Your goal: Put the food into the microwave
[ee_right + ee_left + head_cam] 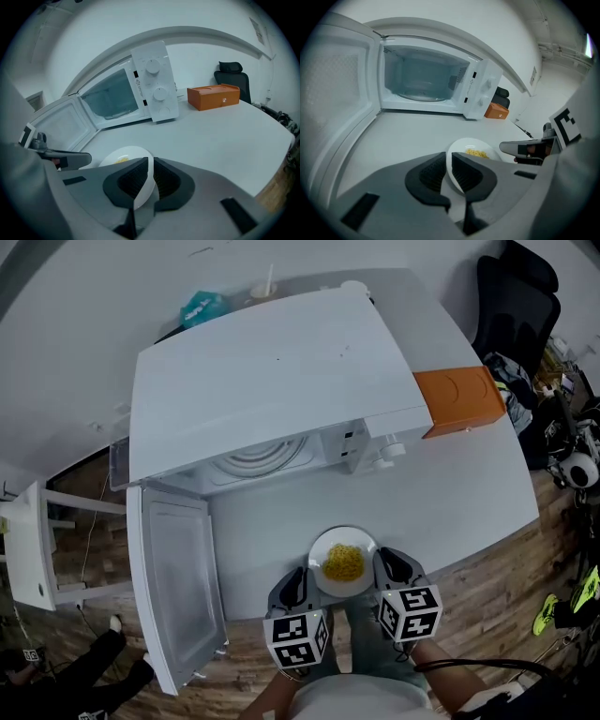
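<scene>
left tool (449, 164), right tool (151, 172): on plate (343, 532) rim | microwave (272, 371) sticker (138, 85) apparently illegible

Head view: cavity of microwave (272, 381) mostly hidden under its top. Rim of plate (343, 562) covered both sides by fingers (292, 587). Behind, teal item (200, 307) unidentifiable.

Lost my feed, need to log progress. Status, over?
Left gripper, right gripper: jaws shut on plate rim, opposite sides. Corn on plate, in front of microwave, not yet inside. Door open; nothing seen blocking.
</scene>
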A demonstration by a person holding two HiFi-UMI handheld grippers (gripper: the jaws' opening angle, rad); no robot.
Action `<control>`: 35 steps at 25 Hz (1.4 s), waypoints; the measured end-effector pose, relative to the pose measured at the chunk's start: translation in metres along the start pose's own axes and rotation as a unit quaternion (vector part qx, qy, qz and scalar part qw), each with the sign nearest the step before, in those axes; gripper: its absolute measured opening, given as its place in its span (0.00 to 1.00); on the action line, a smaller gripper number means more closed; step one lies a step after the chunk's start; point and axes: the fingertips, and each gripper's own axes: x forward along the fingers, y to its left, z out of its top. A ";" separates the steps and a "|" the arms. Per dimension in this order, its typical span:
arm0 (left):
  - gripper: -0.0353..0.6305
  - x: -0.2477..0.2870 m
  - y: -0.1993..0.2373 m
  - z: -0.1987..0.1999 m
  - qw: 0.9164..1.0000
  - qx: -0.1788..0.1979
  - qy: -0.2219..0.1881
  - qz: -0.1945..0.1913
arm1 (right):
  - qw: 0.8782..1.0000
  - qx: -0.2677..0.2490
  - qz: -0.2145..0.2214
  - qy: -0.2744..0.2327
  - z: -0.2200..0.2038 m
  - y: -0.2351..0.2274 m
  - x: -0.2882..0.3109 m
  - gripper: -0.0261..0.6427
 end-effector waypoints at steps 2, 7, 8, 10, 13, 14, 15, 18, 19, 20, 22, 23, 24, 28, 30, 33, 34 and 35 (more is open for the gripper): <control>0.10 0.002 0.002 -0.004 1.000 -0.008 0.007 -0.002 | 1.000 0.002 0.000 0.005 -0.003 -0.002 0.002 0.07; 0.10 0.007 0.004 -0.012 0.999 -0.031 0.021 -0.007 | 1.000 0.007 0.001 0.014 -0.008 -0.006 0.006 0.08; 0.10 0.008 0.004 -0.013 0.999 -0.035 0.023 -0.008 | 1.000 0.007 0.001 0.017 -0.009 -0.006 0.006 0.08; 0.10 0.009 0.004 -0.014 0.999 -0.041 0.027 -0.010 | 1.000 0.009 0.002 0.023 -0.012 -0.006 0.008 0.08; 0.10 0.011 0.003 -0.016 0.998 -0.045 0.030 -0.011 | 0.999 0.014 0.003 0.030 -0.015 -0.007 0.011 0.08; 0.10 0.012 0.003 -0.016 0.998 -0.046 0.031 -0.011 | 0.999 0.015 0.003 0.031 -0.016 -0.007 0.011 0.08; 0.10 0.013 0.003 -0.017 0.998 -0.046 0.032 -0.011 | 0.999 0.015 0.004 0.033 -0.017 -0.007 0.012 0.08; 0.10 0.015 0.002 -0.020 0.998 -0.049 0.037 -0.012 | 0.999 0.017 0.004 0.037 -0.019 -0.008 0.014 0.08; 0.10 0.016 0.002 -0.021 0.998 -0.051 0.040 -0.013 | 0.999 0.017 0.004 0.038 -0.020 -0.008 0.015 0.08; 0.10 0.017 0.002 -0.022 0.998 -0.053 0.043 -0.015 | 0.999 0.018 0.005 0.039 -0.020 -0.009 0.015 0.08; 0.11 0.019 0.001 -0.024 0.997 -0.060 0.049 -0.019 | 0.999 0.019 0.005 0.038 -0.020 -0.008 0.015 0.08; 0.11 0.019 0.000 -0.025 0.996 -0.064 0.052 -0.021 | 0.999 0.020 0.006 0.038 -0.019 -0.008 0.016 0.08; 0.11 0.020 0.000 -0.027 0.996 -0.068 0.054 -0.022 | 0.999 0.020 0.007 0.037 -0.019 -0.007 0.016 0.08; 0.11 0.022 0.001 -0.028 0.995 -0.076 0.054 -0.019 | 0.999 0.019 0.010 0.036 -0.018 -0.006 0.017 0.08; 0.11 0.023 0.001 -0.028 0.995 -0.082 0.052 -0.019 | 0.999 0.020 0.012 0.034 -0.018 -0.006 0.018 0.08; 0.11 0.025 0.002 -0.027 0.993 -0.102 0.046 -0.023 | 0.999 0.022 0.009 0.026 -0.017 -0.006 0.019 0.08; 0.11 0.025 0.002 -0.026 0.993 -0.105 0.044 -0.023 | 0.999 0.022 0.008 0.022 -0.016 -0.006 0.020 0.08; 0.11 0.026 0.003 -0.026 0.993 -0.105 0.042 -0.022 | 1.000 0.021 0.006 0.020 -0.016 -0.006 0.020 0.08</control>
